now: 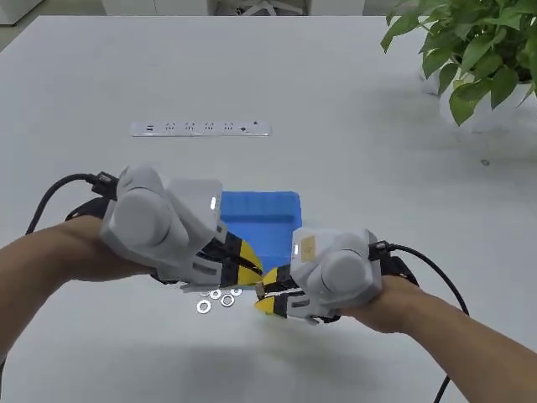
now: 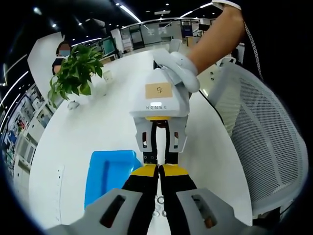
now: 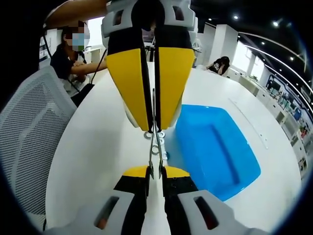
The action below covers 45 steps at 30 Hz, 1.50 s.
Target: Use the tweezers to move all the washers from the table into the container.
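At the near edge of the white tabletop, a grey mesh chair. Next, on the tabletop, a small bunch of shiny washers, close together, just on the near side of the meeting point of the two grippers. Four of them to count in the head view, all outside the container. A little to the right of the washers, the right gripper, held in a hand and pointed left, with its yellow-tipped jaws narrow and pinched on the thin metal tweezers. A bit farther and to the left, the left gripper, pointed right, tip to tip with the other one, pads almost touching, with the other end of the tweezers squeezed in between. Tweezers low over the washers, in a line from one gripper to the other. A black cable at the back of the left gripper, and one more behind the right. Just past the grippers, the blue container, a shallow tray, flat on the tabletop, right beside the washers on their far side. Farther back, well apart, a long white power strip, lying left to right. Farthest, at the right corner, a green plant with lots of leaves.
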Each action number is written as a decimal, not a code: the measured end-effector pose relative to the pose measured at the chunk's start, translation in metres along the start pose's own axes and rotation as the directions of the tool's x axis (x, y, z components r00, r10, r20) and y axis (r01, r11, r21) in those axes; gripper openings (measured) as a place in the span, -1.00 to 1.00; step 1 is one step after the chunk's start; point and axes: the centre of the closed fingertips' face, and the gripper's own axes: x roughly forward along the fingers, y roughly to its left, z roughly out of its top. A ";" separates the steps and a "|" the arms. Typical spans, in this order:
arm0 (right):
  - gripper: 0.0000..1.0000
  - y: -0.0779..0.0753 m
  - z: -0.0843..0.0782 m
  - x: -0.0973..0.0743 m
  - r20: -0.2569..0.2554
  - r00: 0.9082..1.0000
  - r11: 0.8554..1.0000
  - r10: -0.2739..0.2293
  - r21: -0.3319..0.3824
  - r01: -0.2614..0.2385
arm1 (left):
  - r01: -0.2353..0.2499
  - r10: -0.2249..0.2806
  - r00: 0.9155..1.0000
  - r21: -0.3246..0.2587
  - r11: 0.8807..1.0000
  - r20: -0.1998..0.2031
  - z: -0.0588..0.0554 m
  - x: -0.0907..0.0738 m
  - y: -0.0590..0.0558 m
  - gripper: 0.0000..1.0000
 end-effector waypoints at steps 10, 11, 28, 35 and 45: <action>-0.76 -0.009 -0.004 0.003 -0.005 1.000 1.000 -0.007 -0.004 0.007 | 0.000 0.000 1.000 -0.006 1.000 -0.002 -0.002 0.005 0.008 -0.88; -0.76 -0.010 -0.005 0.004 -0.006 1.000 1.000 -0.007 -0.006 0.007 | 0.000 0.000 1.000 -0.007 1.000 -0.003 -0.002 0.005 0.009 -0.88; -0.73 -0.016 -0.007 0.007 -0.003 1.000 1.000 -0.010 0.009 0.010 | -0.004 0.005 1.000 -0.050 0.999 0.018 -0.004 0.008 0.021 -0.88; -0.70 -0.016 -0.004 0.003 0.011 1.000 1.000 -0.017 0.021 0.017 | 0.014 -0.011 0.999 -0.076 0.997 0.038 -0.003 0.009 0.023 -0.88; -0.70 -0.021 0.001 -0.001 0.034 0.999 0.996 -0.038 0.082 0.035 | 0.023 -0.021 0.999 -0.087 0.996 0.029 -0.004 0.010 0.026 -0.88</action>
